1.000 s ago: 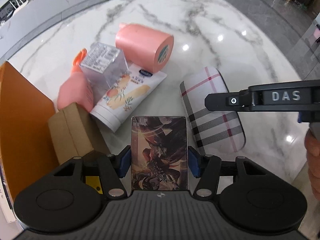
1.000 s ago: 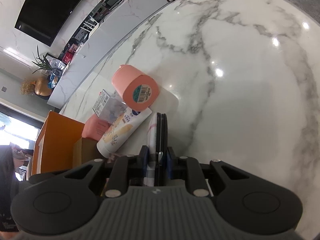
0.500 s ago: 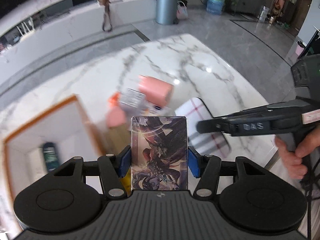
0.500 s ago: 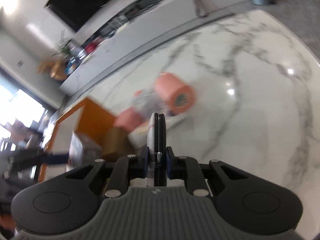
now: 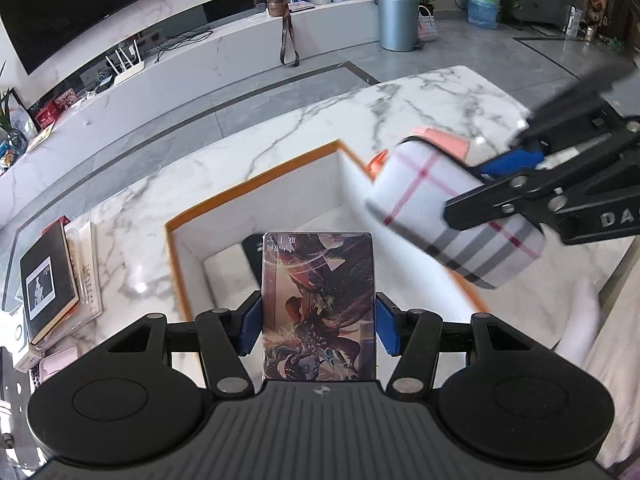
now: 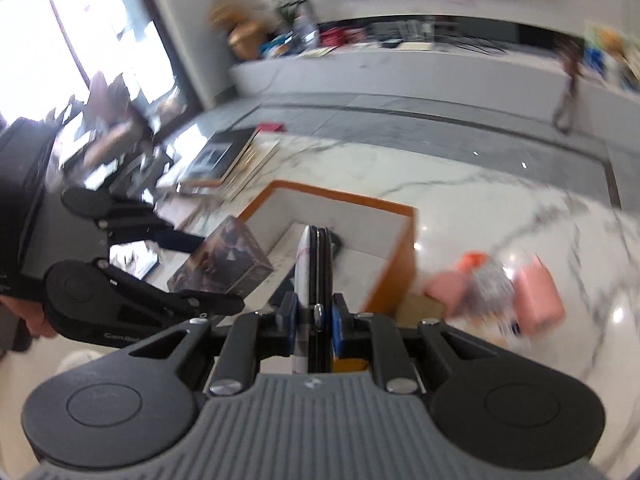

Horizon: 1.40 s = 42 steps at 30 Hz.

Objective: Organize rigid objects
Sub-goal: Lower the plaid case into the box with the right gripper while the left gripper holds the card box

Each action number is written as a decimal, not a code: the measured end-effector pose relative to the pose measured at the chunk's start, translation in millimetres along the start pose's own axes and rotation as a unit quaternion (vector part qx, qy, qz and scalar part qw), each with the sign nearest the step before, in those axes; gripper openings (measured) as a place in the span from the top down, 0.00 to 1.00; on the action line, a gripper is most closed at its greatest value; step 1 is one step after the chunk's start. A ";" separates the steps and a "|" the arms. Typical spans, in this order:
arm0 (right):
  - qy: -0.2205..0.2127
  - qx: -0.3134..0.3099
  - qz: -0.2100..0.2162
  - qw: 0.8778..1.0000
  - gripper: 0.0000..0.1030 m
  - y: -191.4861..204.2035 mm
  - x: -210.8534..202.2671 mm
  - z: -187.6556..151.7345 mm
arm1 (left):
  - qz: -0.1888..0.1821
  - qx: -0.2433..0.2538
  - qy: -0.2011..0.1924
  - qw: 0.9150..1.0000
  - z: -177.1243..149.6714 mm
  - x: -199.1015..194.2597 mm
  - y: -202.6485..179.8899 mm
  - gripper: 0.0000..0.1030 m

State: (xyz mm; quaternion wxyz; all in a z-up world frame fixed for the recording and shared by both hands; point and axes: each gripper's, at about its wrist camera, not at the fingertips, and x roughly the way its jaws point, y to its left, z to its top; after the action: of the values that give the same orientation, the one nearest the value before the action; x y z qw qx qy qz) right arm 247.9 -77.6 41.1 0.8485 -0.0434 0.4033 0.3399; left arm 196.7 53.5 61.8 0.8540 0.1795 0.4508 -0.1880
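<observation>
— Plaid, white with red and grey stripes: that glasses case point(image 5: 452, 216) sits in the right gripper point(image 5: 486, 188), whose fingers are closed tight on its thin edge. How does it lie?

— In the left wrist view its long axis slants from far left down to near right, the rounded end toward the orange-rimmed box point(image 5: 256, 184). From the right wrist view you see it edge-on, a narrow sliver running straight away from the camera along the fingers.

— Where is it, relative to the box?

— Off the table, beside the box's right rim in the left view; whether it is over the opening I cannot tell, the picture smears there.

— And the other hand?

— The left gripper point(image 5: 318, 322) is clamped on an illustrated card box point(image 5: 319, 304), blue pads pressing its two long sides. It stands upright, long axis pointing away from the camera, held above the near part of the orange-rimmed box.

— Anything else?

— Pink items point(image 6: 536, 296) blur together on the marble table point(image 5: 420, 100) to the right of the box, and books point(image 5: 48, 280) lie on its left
</observation>
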 end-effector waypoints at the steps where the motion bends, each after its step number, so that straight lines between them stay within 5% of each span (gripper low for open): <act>1: 0.005 -0.021 0.000 1.000 0.84 7.4 7.2 3.6 | -0.001 0.004 -0.002 1.000 -2.9 0.2 4.3 0.37; 10: 0.083 -0.206 -0.027 0.975 0.84 33.8 95.9 29.2 | 0.005 0.038 0.021 0.999 -5.6 44.6 29.9 0.37; 21: 0.139 -0.432 -0.079 0.888 0.84 18.7 185.3 13.1 | -0.023 0.063 0.052 0.996 1.5 100.1 52.2 0.37; 29: 0.146 -0.528 -0.093 0.831 0.84 12.9 206.5 -4.9 | -0.031 0.067 0.061 0.995 6.1 113.1 62.1 0.37; 34: 0.159 -0.522 -0.081 0.834 0.82 11.0 206.1 -9.7 | -0.034 0.068 0.056 0.995 1.0 109.2 60.7 0.37; 37: 0.178 -0.481 -0.063 0.856 0.77 5.4 203.9 -2.2 | -0.038 0.065 0.055 0.996 -2.5 107.7 59.2 0.37; 39: 0.206 -0.440 -0.046 0.873 0.65 0.1 203.9 4.3 | -0.038 0.065 0.054 0.996 -4.0 105.3 58.8 0.37; 42: 0.229 -0.408 -0.042 0.883 0.54 -4.6 202.7 6.0 | -0.039 0.062 0.056 0.996 -7.5 102.7 55.6 0.37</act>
State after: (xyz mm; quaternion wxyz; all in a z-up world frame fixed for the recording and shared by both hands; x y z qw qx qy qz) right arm 344.6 30.8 -100.4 0.6536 -0.4791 0.4098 0.4188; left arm 272.0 88.8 -20.6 0.8069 0.2245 0.4918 -0.2379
